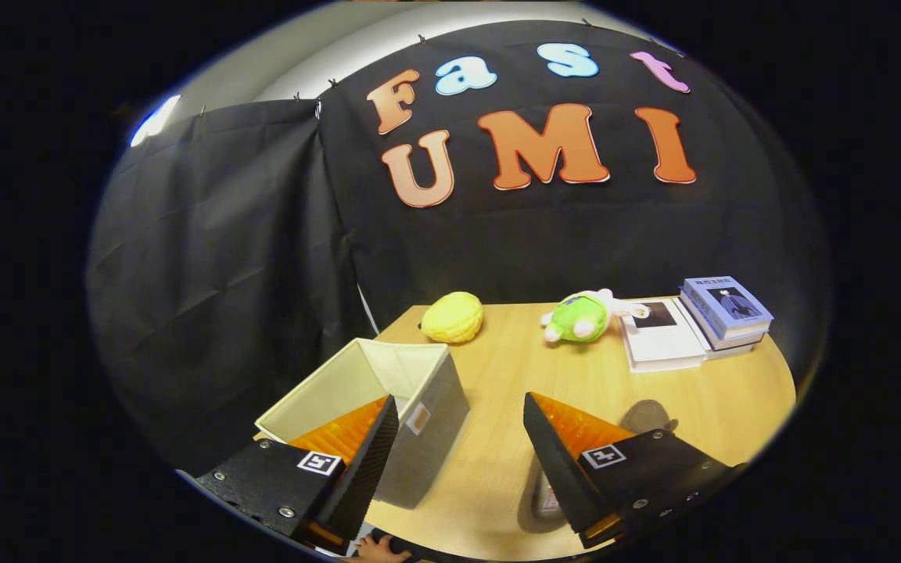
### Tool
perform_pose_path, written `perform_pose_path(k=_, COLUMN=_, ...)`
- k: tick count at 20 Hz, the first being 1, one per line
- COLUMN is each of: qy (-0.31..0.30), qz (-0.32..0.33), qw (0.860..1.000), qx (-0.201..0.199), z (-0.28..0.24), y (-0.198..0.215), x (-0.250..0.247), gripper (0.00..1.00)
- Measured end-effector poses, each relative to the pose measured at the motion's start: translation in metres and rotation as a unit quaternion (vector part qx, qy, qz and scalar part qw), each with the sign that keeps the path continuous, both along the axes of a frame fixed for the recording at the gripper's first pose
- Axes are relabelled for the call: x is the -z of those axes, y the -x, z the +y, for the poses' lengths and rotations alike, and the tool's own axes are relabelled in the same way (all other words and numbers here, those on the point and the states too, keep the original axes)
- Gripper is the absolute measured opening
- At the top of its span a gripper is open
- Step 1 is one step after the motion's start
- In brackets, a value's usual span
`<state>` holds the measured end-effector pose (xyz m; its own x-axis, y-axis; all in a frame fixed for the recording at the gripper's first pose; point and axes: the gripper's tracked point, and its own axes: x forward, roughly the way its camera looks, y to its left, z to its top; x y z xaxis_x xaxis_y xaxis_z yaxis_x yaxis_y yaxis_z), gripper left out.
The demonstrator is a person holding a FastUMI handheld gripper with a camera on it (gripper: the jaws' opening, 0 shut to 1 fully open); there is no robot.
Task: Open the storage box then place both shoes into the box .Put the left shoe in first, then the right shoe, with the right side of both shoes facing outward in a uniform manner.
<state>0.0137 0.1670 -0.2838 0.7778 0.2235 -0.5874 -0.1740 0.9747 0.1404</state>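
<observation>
Ahead of spread empty gripper (460,407) jaws, one open storage box (388,391), two books (693,324)

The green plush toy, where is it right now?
In the gripper view, the green plush toy lies at the table's far edge, between the yellow toy and the books, well beyond the open gripper.
</observation>
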Motion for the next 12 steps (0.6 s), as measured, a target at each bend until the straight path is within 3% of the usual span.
perform_pose_path(k=6, qy=0.021, qz=0.065, qw=0.997, qx=0.032, z=-0.051, y=0.013, x=0.052, gripper=0.95)
perform_pose_path(k=12, qy=-0.005, qz=0.126, qw=0.991, qx=0.047, z=-0.066, y=0.017, x=0.104, gripper=0.85)
